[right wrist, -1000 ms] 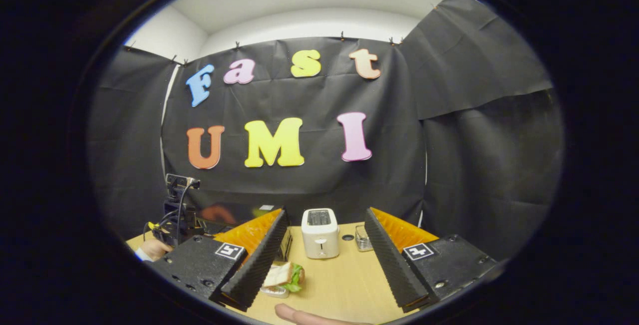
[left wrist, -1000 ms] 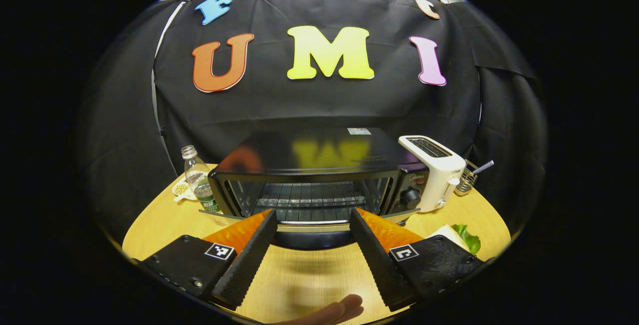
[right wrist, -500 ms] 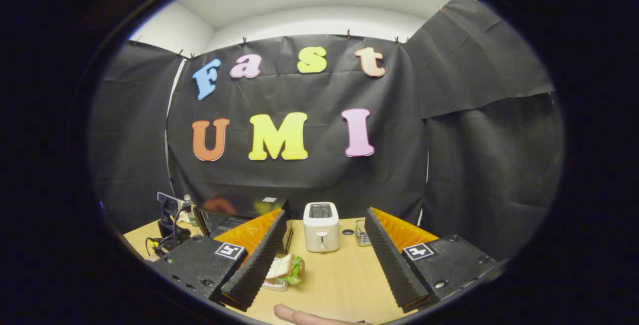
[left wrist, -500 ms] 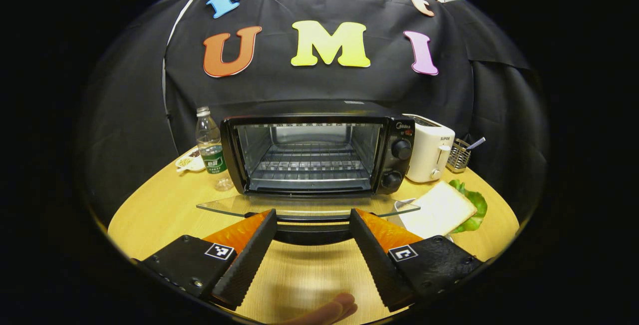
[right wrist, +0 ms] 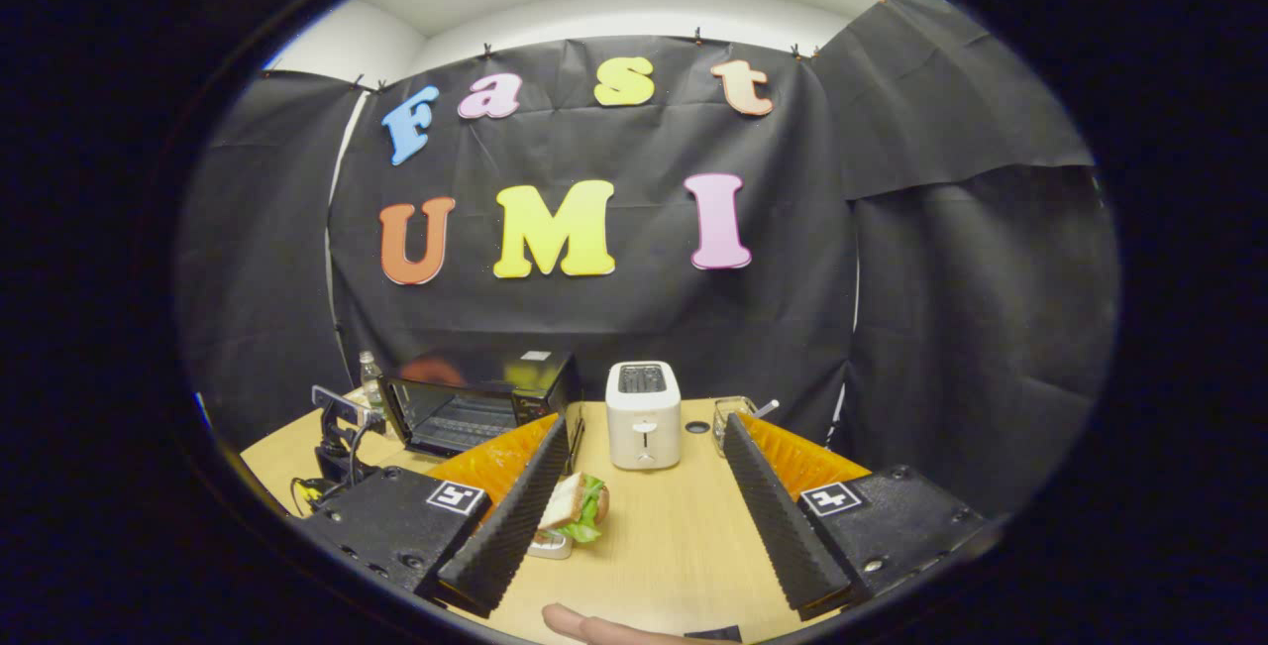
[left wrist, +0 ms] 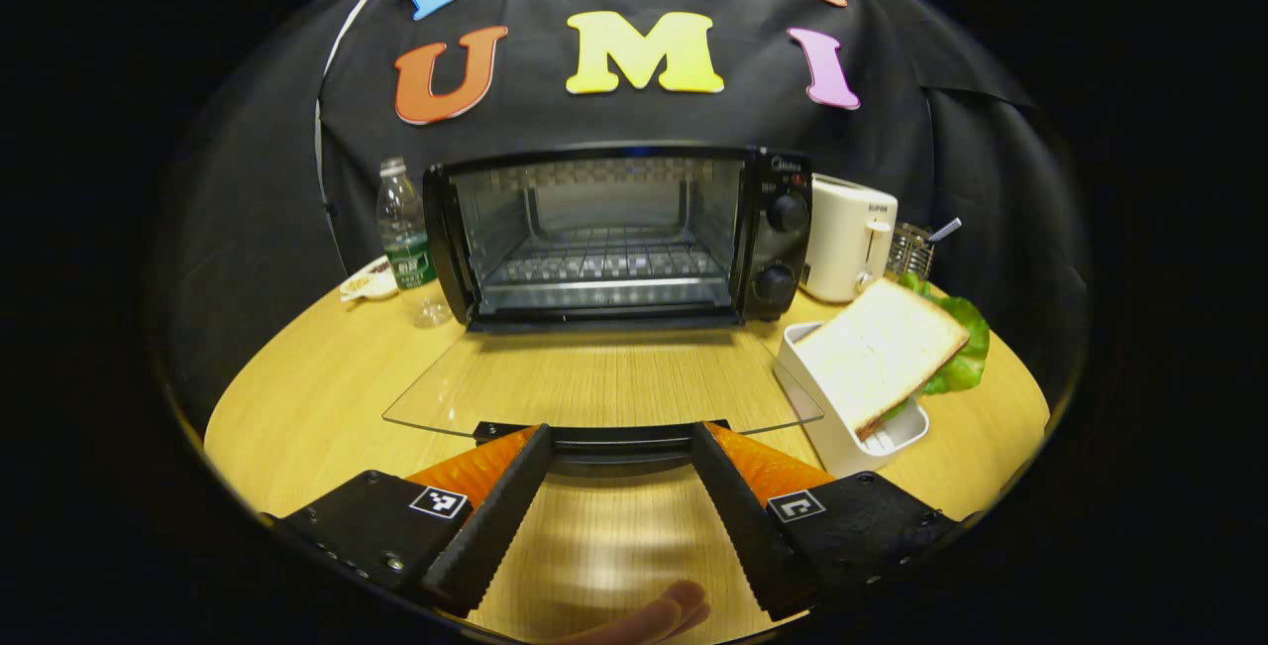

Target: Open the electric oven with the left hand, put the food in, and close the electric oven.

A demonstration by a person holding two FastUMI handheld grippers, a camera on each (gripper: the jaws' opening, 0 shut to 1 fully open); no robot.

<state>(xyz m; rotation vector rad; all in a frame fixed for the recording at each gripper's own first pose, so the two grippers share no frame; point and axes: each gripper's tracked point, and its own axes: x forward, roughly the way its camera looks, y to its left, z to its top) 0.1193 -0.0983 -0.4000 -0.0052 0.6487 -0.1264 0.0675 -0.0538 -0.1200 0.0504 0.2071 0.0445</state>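
Note:
The black electric oven (left wrist: 614,229) stands open, its glass door (left wrist: 594,382) lying flat toward me and the wire rack inside bare. The door's dark handle (left wrist: 614,445) runs across between the fingertips of my left gripper (left wrist: 619,430), which is open. A sandwich (left wrist: 882,353) with lettuce rests tilted in a white tray (left wrist: 842,427) to the right of the door. In the right gripper view my right gripper (right wrist: 648,421) is open and holds nothing, raised above the table, with the sandwich (right wrist: 575,506) just beside its left finger and the oven (right wrist: 475,405) farther left.
A white toaster (left wrist: 847,234) stands right of the oven, with a wire utensil basket (left wrist: 911,249) behind it. A water bottle (left wrist: 401,239) and a small dish (left wrist: 367,280) sit left of the oven. The round wooden table (left wrist: 297,397) ends close on all sides.
The oven door has swung down from half open to flat, with my left gripper dropping along with its handle. The right gripper has drawn back a little.

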